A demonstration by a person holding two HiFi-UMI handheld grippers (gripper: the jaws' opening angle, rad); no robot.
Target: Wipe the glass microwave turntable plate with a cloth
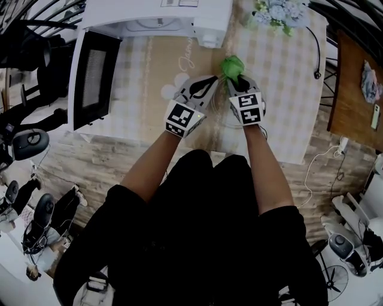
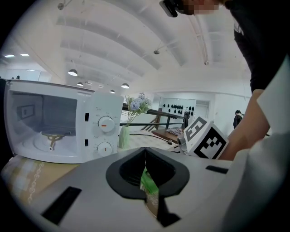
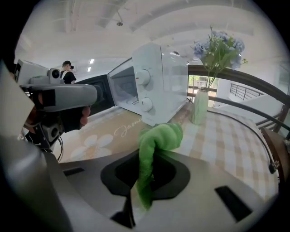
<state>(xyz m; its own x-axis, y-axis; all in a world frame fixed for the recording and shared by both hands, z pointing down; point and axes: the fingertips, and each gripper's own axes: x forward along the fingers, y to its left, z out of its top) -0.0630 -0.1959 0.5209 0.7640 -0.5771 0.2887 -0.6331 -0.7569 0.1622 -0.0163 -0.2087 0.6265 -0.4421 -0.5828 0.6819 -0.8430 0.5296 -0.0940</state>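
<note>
My left gripper has its jaws closed on a thin clear edge, which looks like the rim of the glass plate. In the head view the plate shows only as faint arcs on the tablecloth under both grippers. The right gripper sits close beside the left one. It is shut on a green cloth, which bunches above its jaws and shows through the gap of the left jaws.
A white microwave stands at the table's far left with its door swung open and a bare roller ring inside. A vase of flowers stands far right. A black cable lies beyond it.
</note>
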